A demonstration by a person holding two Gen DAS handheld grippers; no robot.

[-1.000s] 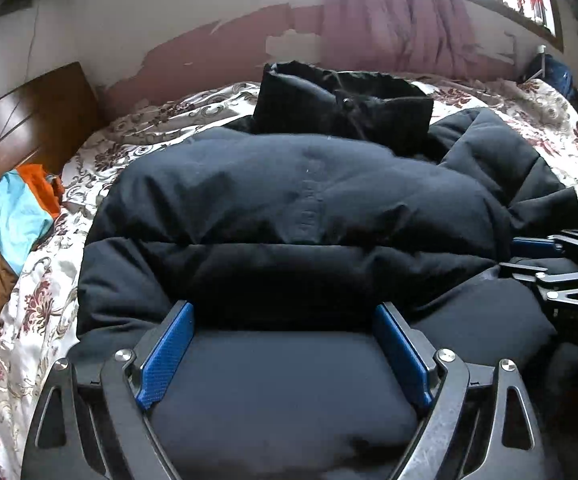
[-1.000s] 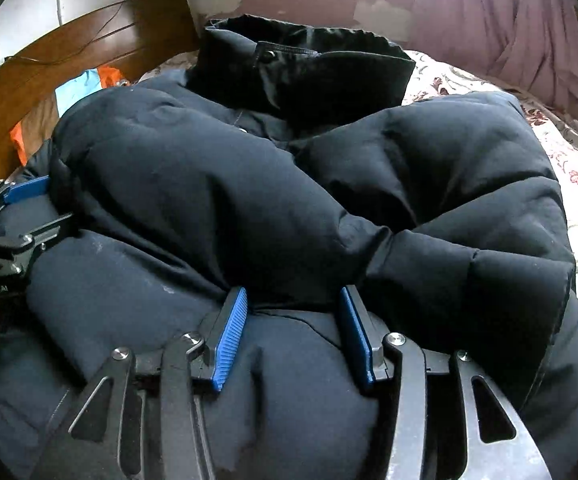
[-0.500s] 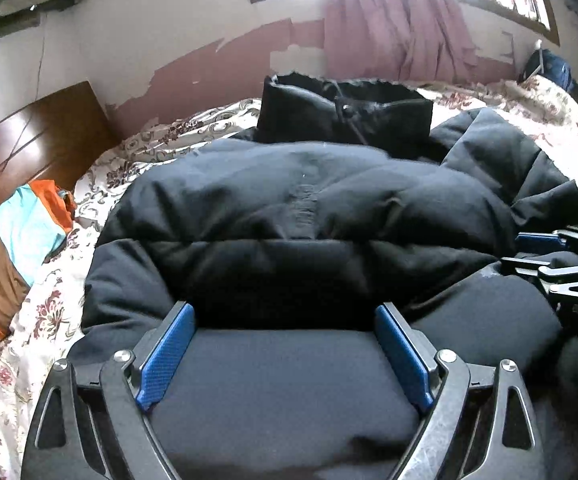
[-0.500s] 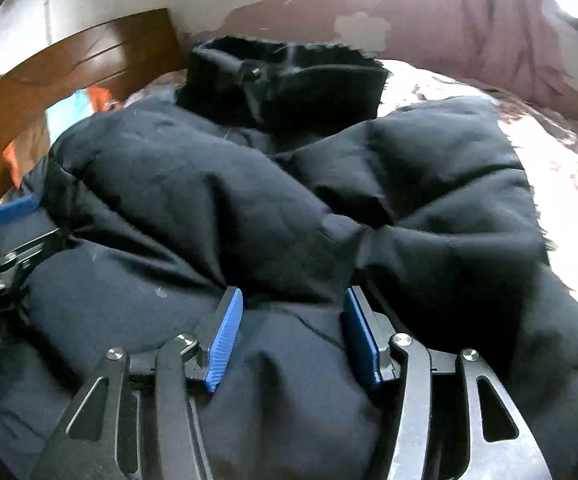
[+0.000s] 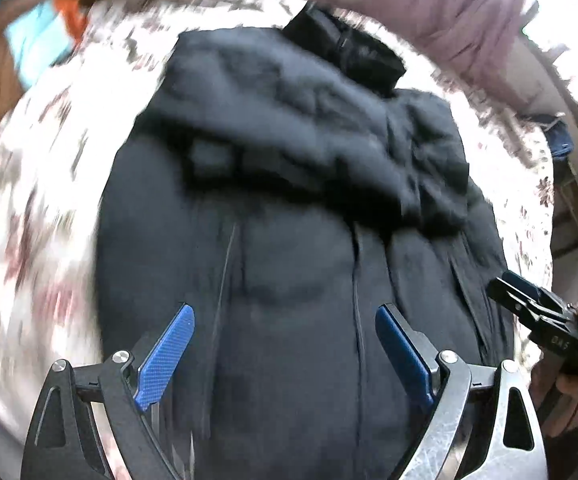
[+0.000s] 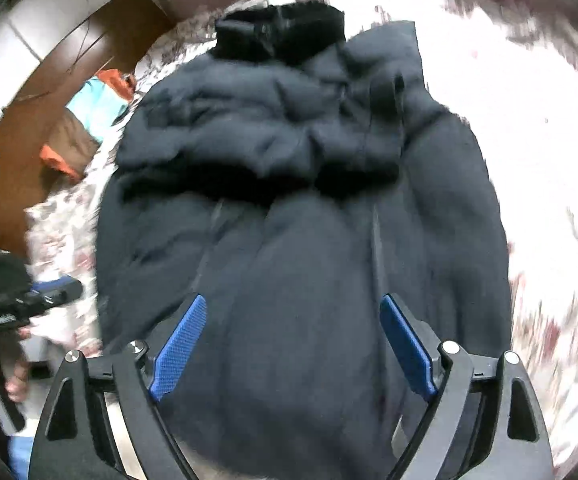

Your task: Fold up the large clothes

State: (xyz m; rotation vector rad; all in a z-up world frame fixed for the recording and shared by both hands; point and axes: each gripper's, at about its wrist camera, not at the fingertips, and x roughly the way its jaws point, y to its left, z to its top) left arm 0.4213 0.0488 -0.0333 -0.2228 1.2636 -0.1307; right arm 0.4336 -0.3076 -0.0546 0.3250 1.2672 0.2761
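Note:
A large dark navy puffer jacket lies on the floral bedspread, its black collar at the far end and its sleeves folded across the chest. It fills the right wrist view too. My left gripper is open and empty, raised above the jacket's lower hem. My right gripper is open and empty, also above the hem. Each gripper shows at the edge of the other's view: the right one and the left one. Both views are blurred by motion.
The floral bedspread surrounds the jacket. A wooden headboard stands at the left with blue and orange clothes against it. Pink curtains hang at the far wall.
Both grippers have lifted up and back off the jacket's hem. The right gripper's jaws have opened wider. The views now look down on the whole jacket.

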